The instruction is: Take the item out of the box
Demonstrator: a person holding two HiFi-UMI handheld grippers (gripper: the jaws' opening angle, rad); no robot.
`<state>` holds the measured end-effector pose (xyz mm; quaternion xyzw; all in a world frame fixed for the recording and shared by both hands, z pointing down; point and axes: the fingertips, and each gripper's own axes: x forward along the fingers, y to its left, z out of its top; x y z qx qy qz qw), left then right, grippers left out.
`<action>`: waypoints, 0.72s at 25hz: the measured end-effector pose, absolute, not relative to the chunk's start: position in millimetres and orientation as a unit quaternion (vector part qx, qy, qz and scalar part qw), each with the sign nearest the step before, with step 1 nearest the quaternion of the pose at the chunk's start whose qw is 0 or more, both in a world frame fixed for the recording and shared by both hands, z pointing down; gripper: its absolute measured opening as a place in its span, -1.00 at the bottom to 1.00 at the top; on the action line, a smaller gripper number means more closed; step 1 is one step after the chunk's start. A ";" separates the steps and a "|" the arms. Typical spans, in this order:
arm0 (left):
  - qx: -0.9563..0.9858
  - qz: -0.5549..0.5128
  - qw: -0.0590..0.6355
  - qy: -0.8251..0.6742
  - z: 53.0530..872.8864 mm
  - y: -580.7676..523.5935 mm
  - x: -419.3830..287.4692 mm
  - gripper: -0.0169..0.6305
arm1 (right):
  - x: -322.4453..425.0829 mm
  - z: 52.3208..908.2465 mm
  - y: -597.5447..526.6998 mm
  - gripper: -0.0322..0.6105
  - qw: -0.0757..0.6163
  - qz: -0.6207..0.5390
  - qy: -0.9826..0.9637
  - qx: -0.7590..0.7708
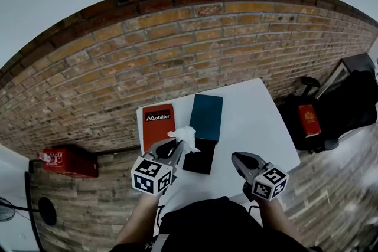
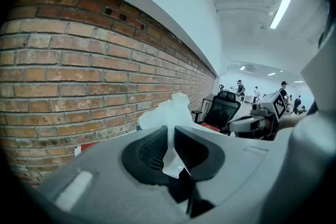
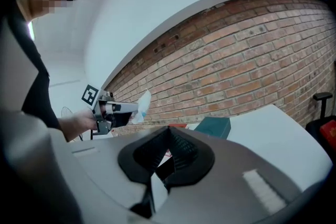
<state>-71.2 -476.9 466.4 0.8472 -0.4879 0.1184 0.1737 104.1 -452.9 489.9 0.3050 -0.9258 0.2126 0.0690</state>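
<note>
We are holding our left tongs [image 1: 179, 149] clenched on a crumpled white wad [image 1: 186, 137]. It is pinched between both pads and sticking out past the tips. It may be paper or thin plastic; the view is too soft to tell. The wad is hanging in the air above the white bench [image 1: 254, 118], outside every box. In the head view it is showing over the spot between the red Mobilier box [image 1: 157, 125] and the black tray [image 1: 199, 157]. A teal box [image 1: 207, 116] is lying just behind that tray, toward the brick wall [image 1: 147, 50]. Our right tongs [image 1: 238, 157] are hovering over the near edge of the bench, well apart from the wad, jaws pressed together and empty.
</note>
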 end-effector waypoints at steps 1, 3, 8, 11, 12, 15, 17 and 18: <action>0.848 0.117 0.172 -0.487 465.1 -477.2 -70.9 -0.81 | 102.3 482.6 -451.6 -0.90 0.060 0.204 -0.930 0.299; 0.849 0.116 0.171 -0.486 463.9 -477.3 -70.1 -0.81 | 97.8 469.2 -449.0 -0.90 0.042 0.193 -0.937 0.287; 0.850 0.114 0.172 -0.485 465.8 -474.4 -68.5 -0.81 | 88.6 454.5 -444.7 -0.90 0.030 0.180 -0.945 0.272; 0.849 0.112 0.176 -0.485 466.0 -470.9 -67.9 -0.81 | 88.9 454.1 -442.2 -0.90 0.028 0.178 -0.946 0.271; 0.849 0.111 0.177 -0.485 465.8 -470.0 -68.2 -0.81 | 89.7 454.6 -441.7 -0.90 0.027 0.179 -0.945 0.272; 0.848 0.110 0.180 -0.487 465.1 -468.3 -71.2 -0.81 | 91.1 456.6 -440.7 -0.90 0.025 0.184 -0.943 0.276; 0.847 0.108 0.180 -0.488 463.7 -467.5 -72.8 -0.82 | 90.8 456.8 -439.7 -0.90 0.023 0.187 -0.942 0.276; 0.847 0.107 0.180 -0.489 463.0 -467.0 -73.1 -0.82 | 90.7 456.9 -439.1 -0.90 0.023 0.188 -0.942 0.276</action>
